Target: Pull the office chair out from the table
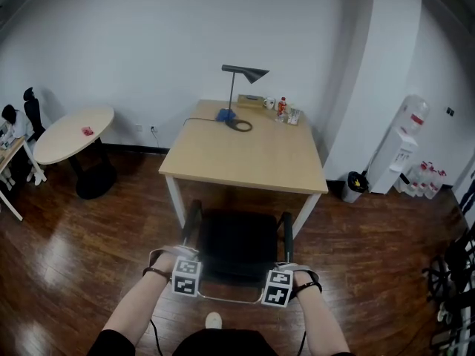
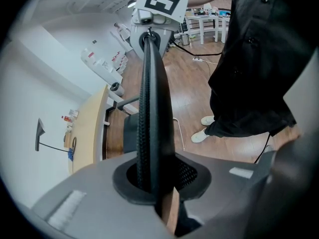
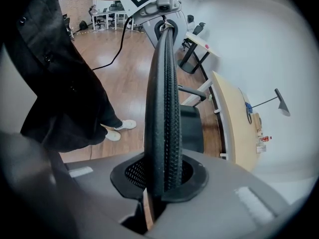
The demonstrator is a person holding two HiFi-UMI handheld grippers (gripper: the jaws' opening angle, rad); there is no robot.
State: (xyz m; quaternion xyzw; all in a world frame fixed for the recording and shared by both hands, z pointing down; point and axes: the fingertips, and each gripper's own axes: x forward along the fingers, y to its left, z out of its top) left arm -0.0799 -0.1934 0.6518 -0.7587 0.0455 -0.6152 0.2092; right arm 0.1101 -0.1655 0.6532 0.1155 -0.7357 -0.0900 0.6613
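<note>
Chair first: the black office chair (image 1: 236,245) sits at lower centre of the head view, close against the near edge of the wooden table (image 1: 245,154). Its two armrests point toward the tabletop. You stand right behind it, with one white shoe (image 1: 214,320) showing at the bottom edge.

Your left gripper (image 2: 155,183) is clamped on the top rim of the backrest (image 2: 152,98). In the left gripper view that black, mesh-edged rim runs up the middle of the frame, pinched between the two pads. Your right gripper (image 3: 162,180) pinches the same rim further right in the head view, its jaws pressed onto it from both sides.

At the table's far end, upper centre, stand a desk lamp (image 1: 241,87) and a few small bottles (image 1: 282,107). A round table (image 1: 74,132) sits at left and a water dispenser (image 1: 404,147) at right.
</note>
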